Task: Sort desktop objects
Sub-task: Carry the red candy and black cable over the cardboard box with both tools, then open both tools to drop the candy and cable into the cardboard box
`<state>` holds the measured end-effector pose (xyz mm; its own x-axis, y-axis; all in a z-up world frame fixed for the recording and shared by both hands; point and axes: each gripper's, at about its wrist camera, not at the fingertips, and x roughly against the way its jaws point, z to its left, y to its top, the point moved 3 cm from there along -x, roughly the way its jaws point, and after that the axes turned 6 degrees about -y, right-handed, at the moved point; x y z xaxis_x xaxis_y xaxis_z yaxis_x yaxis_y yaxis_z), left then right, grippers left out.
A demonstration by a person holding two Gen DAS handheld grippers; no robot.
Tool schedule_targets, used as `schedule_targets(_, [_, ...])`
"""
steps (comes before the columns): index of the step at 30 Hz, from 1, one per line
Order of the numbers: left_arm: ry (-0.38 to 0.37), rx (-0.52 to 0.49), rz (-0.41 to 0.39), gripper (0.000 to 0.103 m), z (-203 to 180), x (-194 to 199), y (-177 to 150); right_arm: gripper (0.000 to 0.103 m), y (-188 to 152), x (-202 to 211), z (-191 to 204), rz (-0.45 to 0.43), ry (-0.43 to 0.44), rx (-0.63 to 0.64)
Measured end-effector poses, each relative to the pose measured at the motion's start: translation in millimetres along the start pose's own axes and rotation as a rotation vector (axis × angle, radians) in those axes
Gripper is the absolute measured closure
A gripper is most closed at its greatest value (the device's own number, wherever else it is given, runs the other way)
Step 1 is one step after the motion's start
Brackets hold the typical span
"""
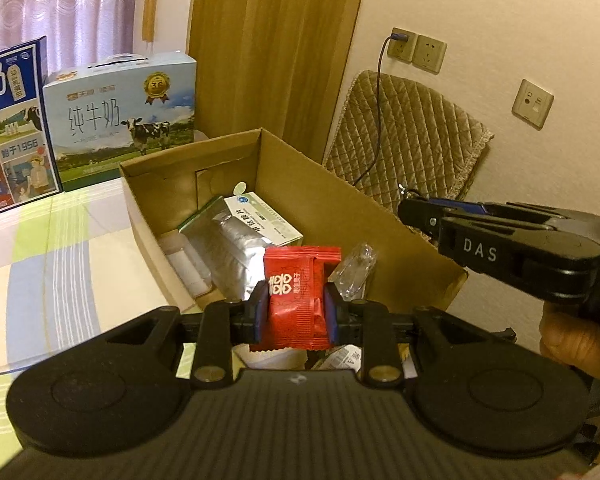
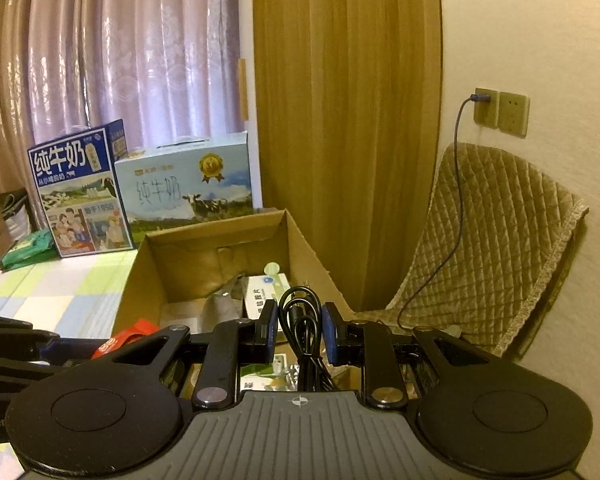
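— Starting at the left, what stands on the table?

— Two milk cartons side by side: a dark blue milk carton [image 2: 80, 192], then a pale blue milk carton [image 2: 188, 184], both upright on the checked tablecloth [image 1: 60, 240]. Just right of them sits the open cardboard box [image 1: 320, 200].

— What lies inside it?

— A silver foil pouch [image 1: 236, 252] and a white medicine box [image 1: 264, 216] against it, with a clear wrapper [image 1: 354, 268] further right.

— And the left gripper [image 1: 296, 308]?

— Clenched on a red candy packet [image 1: 296, 296], pinched between both blue pads and held upright over the near end of the box.

— The right gripper [image 2: 300, 328]?

— It grips a coiled black cable [image 2: 304, 320] between its pads, also above the box, to the right of the other gripper. Beyond hangs a quilted cushion [image 2: 500, 248] against the wall.
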<state>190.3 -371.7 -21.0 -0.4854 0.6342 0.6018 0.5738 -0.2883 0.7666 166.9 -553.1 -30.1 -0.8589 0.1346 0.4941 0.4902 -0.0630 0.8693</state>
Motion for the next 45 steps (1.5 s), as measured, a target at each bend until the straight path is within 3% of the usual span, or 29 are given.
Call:
schedule_targets(8, [-0.051, 0.032, -0.016, 0.08, 5.7, -13.6, 9.5, 0.083, 0.4, -8.8, -3.1, 0.008, -0.005, -0.006])
schedule_targets(37, [-0.044, 0.027, 0.012, 0.079, 6.4, -32.2, 7.5, 0.083, -0.8, -20.2, -0.9, 0.018, 0.001, -0.003])
schedule_targets(39, [-0.04, 0.03, 0.007, 0.072, 7.8, -31.5, 7.6, 0.083, -0.7, -20.0, -0.8, 0.018, 0.0, -0.002])
schedule_targets(45, [-0.009, 0.041, -0.01, 0.071, 18.3, -22.5, 10.5, 0.083, -1.2, -18.2, 0.8, 0.025, 0.01, -0.008])
